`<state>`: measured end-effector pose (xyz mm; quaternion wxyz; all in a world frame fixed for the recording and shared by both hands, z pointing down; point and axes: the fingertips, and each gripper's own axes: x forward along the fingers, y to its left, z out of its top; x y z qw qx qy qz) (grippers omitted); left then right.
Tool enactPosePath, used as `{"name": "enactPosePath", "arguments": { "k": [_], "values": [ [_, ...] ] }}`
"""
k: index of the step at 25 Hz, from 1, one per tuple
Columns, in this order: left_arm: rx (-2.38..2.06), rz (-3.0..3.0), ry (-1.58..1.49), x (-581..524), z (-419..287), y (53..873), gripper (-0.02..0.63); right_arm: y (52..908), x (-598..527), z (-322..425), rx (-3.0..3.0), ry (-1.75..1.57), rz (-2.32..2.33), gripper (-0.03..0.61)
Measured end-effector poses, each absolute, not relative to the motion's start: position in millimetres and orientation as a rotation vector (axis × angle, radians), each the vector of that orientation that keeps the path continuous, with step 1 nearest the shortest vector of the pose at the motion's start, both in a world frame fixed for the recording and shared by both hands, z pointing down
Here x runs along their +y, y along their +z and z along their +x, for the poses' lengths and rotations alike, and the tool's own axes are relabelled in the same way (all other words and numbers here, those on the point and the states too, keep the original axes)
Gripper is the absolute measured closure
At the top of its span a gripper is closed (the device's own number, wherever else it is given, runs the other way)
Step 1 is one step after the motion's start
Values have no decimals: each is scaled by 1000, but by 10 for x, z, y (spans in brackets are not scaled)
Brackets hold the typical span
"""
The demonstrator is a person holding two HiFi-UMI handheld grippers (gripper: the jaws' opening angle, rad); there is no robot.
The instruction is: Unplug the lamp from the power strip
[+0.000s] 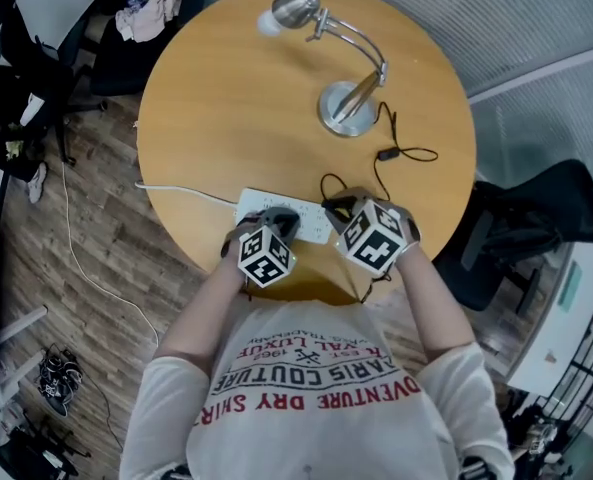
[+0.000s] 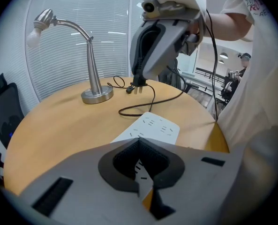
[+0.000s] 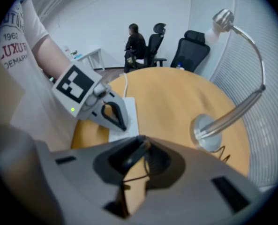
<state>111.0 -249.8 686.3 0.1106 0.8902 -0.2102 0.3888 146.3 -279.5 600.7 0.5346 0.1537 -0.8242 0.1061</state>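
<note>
A silver desk lamp (image 1: 351, 103) stands at the far side of the round wooden table (image 1: 226, 118). Its black cord (image 1: 396, 153) runs toward me. My right gripper (image 1: 341, 206) is shut on the lamp's black plug (image 2: 138, 86), which hangs above the table with its prongs bare, clear of the white power strip (image 2: 155, 124). In the right gripper view the plug (image 3: 129, 156) is a dark blur between the jaws. My left gripper (image 1: 281, 218) is shut, its tips resting on the near end of the power strip (image 1: 266, 203).
The strip's white cable (image 1: 176, 190) trails off the table's left edge to the floor. Black office chairs (image 3: 192, 48) and a seated person (image 3: 136, 43) are in the room behind. A cloth (image 1: 148, 13) lies on a chair at the far left.
</note>
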Motion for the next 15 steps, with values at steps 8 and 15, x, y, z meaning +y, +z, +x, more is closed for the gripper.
{"name": "enactPosePath", "arguments": {
  "k": [8,15],
  "values": [
    [-625,2656,1175,-2479,1117,6874,586,5901,-2775,1592,-2025,272,515,506],
    [-637,2664,1293,-2536,1068,6853,586,5721,-2704,1664,-2120,307,703,506]
  ]
}}
